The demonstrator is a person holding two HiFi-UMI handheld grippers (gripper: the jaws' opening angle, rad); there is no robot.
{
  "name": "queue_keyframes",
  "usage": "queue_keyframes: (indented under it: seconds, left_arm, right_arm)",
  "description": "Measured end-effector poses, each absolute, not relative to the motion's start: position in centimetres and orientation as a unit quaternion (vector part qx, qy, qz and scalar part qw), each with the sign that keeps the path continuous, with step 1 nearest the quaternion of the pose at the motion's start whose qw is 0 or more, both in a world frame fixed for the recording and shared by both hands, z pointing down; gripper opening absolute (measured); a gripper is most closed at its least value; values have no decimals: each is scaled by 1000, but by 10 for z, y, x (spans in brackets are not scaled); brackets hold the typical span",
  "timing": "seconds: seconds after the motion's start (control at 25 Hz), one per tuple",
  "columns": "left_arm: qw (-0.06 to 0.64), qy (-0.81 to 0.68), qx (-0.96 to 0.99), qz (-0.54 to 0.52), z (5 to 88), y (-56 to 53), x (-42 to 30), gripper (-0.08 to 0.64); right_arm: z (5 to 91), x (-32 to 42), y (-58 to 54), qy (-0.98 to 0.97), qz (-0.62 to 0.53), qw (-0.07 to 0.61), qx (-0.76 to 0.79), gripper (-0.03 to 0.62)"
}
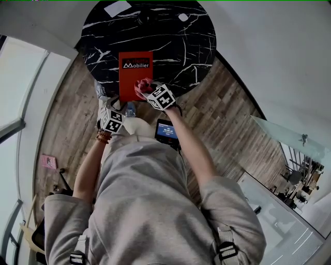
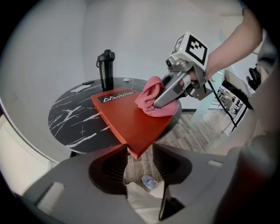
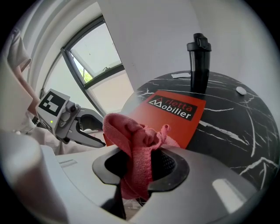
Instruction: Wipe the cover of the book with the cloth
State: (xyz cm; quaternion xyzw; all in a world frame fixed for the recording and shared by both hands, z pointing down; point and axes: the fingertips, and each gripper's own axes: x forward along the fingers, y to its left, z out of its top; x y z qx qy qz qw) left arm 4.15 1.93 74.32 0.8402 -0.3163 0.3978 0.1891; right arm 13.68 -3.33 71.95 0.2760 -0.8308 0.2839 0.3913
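A red book [image 1: 135, 64] lies on the round black marble table [image 1: 191, 46], its near corner over the table's edge. My right gripper [image 1: 146, 89] is shut on a bunched pink cloth [image 1: 143, 86] that rests on the near right part of the cover. In the right gripper view the cloth [image 3: 135, 140] fills the jaws of the right gripper [image 3: 140, 153], in front of the book [image 3: 175, 109]. My left gripper [image 2: 139, 151] straddles the near corner of the book [image 2: 127, 120], with both jaws against its edges. In that view the cloth [image 2: 151, 98] lies further up the cover.
A tall black bottle [image 2: 106, 70] stands on the table behind the book. A white sheet [image 1: 117, 8] and a small white object [image 1: 183, 17] lie at the far rim. Wooden floor surrounds the table, and a glass panel [image 1: 279, 134] stands to the right.
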Motion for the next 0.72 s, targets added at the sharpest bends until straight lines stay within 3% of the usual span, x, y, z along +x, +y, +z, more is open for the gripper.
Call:
queue_keyframes:
  seconds: [0.72]
  left_arm:
    - [222,-291,842,396,742,23,45,212]
  right_arm:
    - [722,80,9,-842,378,362,128,144]
